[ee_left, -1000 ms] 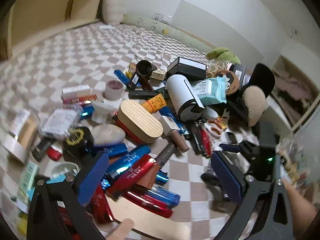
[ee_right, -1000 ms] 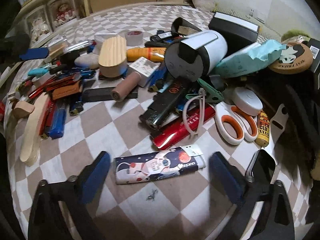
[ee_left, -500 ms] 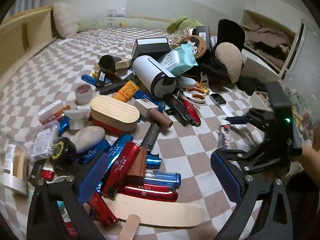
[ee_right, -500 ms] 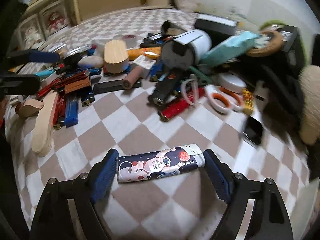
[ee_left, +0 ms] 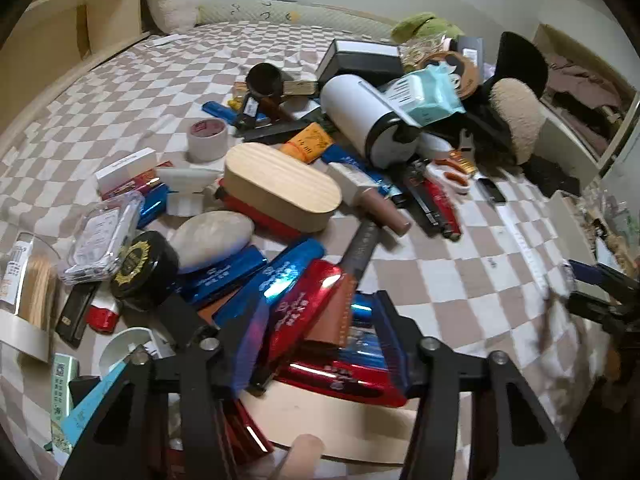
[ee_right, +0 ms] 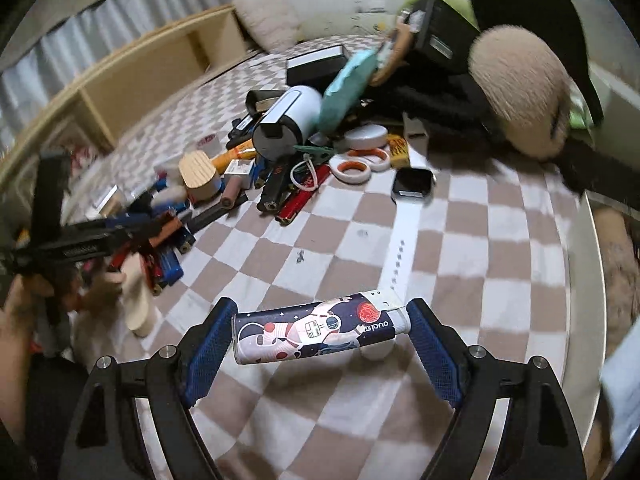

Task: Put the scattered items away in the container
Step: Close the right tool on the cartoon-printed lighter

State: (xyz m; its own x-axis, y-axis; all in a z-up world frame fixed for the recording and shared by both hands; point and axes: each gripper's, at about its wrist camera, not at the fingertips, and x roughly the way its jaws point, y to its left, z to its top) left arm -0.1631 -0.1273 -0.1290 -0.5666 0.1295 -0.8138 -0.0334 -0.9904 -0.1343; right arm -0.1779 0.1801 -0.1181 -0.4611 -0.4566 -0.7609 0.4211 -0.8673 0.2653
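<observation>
The right gripper point(ee_right: 320, 340) holds the astronaut lighter point(ee_right: 320, 330) end to end above the bed point(ee_right: 460, 248). The left gripper point(ee_left: 320, 344), at nine o'clock, has just squeezed its jaws around the red lighter point(ee_left: 304, 304). Lift slowly. No container shows.

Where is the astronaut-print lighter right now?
In the right wrist view, the astronaut-print lighter sits lengthwise between the right gripper pads, lifted above the checkered bedspread, just in front of the white watch strap.

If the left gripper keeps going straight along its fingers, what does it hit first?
Probably the red foil pack and brown leather case already between the left gripper fingers; depth is unclear.
</observation>
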